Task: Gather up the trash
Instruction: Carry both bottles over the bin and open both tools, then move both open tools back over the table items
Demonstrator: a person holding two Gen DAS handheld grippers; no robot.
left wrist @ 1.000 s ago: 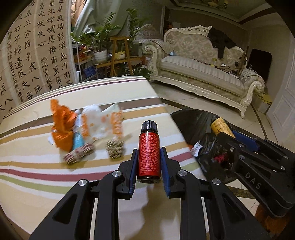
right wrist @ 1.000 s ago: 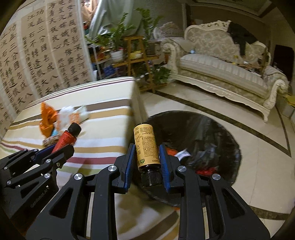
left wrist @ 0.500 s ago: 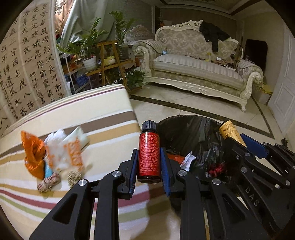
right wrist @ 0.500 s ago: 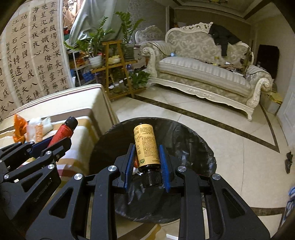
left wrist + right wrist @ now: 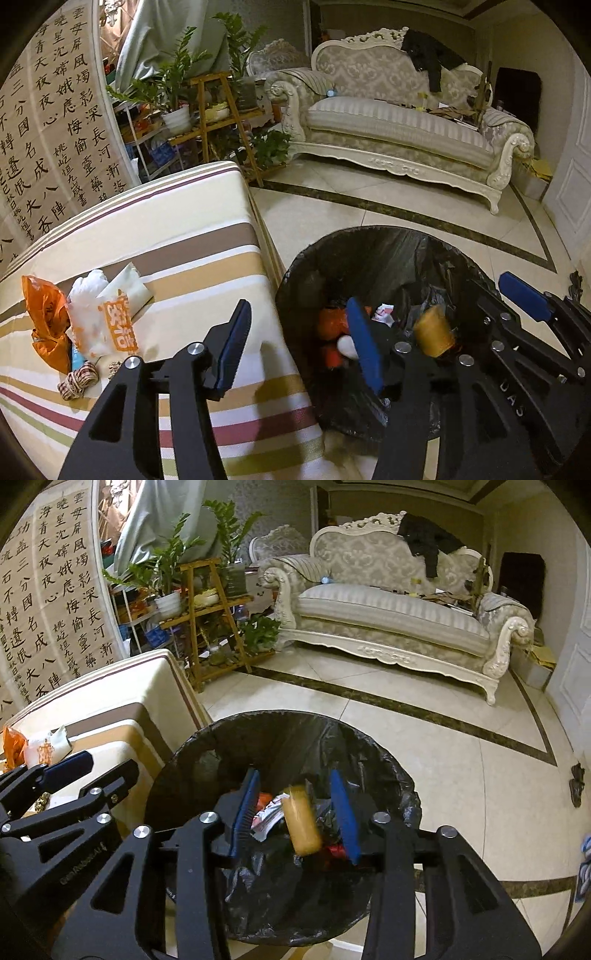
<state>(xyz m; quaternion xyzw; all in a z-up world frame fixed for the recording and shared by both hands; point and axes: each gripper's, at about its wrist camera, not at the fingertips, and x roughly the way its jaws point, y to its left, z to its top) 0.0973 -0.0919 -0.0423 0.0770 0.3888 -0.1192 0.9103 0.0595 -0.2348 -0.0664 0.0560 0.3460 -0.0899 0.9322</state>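
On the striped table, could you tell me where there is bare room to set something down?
The striped table is bare from its far edge to the wrappers, and along its edge beside the bin. Its left side is crowded with wrappers and twine.

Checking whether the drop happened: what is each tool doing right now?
Left tool: jaws opening, nothing between them.
Right tool: jaws opening; the blurred yellow-labelled bottle sits between them, pads apart from it.

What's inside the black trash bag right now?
Inside the trash bag: a blurred yellow bottle, orange and red wrappers, white paper. The gripper fingers cover the rest.
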